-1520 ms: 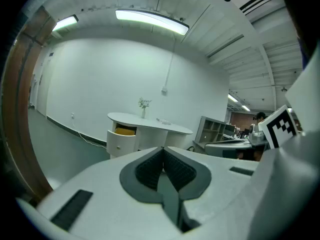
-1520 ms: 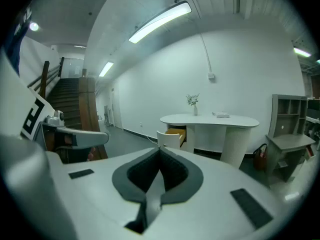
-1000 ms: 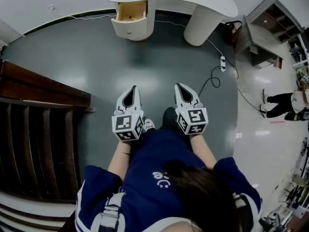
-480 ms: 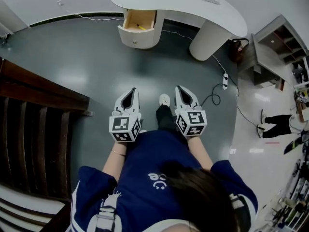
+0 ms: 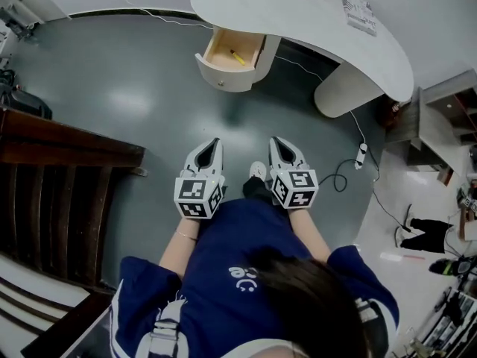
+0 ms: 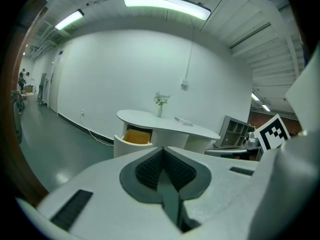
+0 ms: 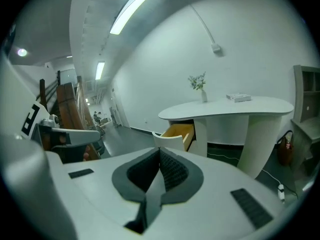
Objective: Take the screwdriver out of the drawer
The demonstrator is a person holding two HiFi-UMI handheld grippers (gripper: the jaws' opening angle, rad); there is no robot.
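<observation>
Both grippers are held out in front of the person, side by side and well apart from the desk. The left gripper [image 5: 216, 142] has its jaws pressed together with nothing between them. Same deal with the right gripper [image 5: 273, 139]: tips closed tight, holding nothing. The small yellow screwdriver [image 5: 237, 57] lies at a slant inside the open wood-lined drawer [image 5: 218, 71], which sticks out from under the left end of the curved white desk [image 5: 298, 10]. Between the grippers and that drawer lies a stretch of glossy grey floor [image 5: 134, 103], and the person's white shoe [image 5: 257, 171] pokes out right between the two grippers. Off to the right of that line stands the desk's fat round white leg [image 5: 339, 89]. Just past it a white power strip [image 5: 362, 155] lies on the floor with a dark cable looping beside it. A dark wooden stair-like structure [image 5: 59, 192] fills the left side, and a grey open shelf unit [image 5: 440, 114] sits on the far right. On the desk top there's a flat pale box-like thing [image 5: 359, 12], and the left gripper view shows a slim vase with a sprig [image 6: 160, 103] up there too.
</observation>
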